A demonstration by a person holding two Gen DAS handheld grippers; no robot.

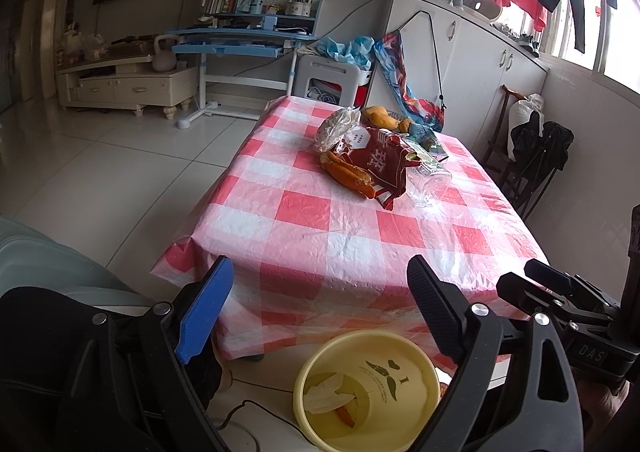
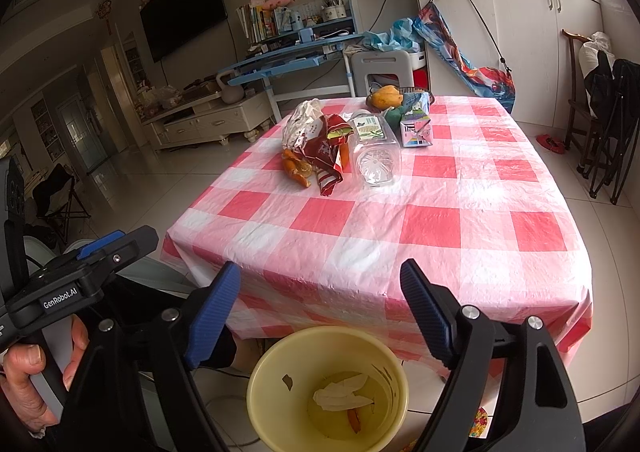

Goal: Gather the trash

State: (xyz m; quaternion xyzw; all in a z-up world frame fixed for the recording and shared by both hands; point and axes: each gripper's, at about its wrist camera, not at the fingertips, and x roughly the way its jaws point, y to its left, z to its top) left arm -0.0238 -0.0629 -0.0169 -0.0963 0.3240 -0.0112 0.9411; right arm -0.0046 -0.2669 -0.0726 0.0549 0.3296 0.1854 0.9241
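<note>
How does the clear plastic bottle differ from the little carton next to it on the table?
The clear bottle lies on its side, see-through and apparently empty; the carton stands upright, opaque and printed. The bottle looks longer than the carton. Both sit on the checked tablecloth, untouched.

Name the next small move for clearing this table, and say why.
Probably reach the right gripper toward the clear plastic bottle: both grippers hang open and empty over the yellow bin, and the bottle lies nearest on the checked tablecloth.
</note>
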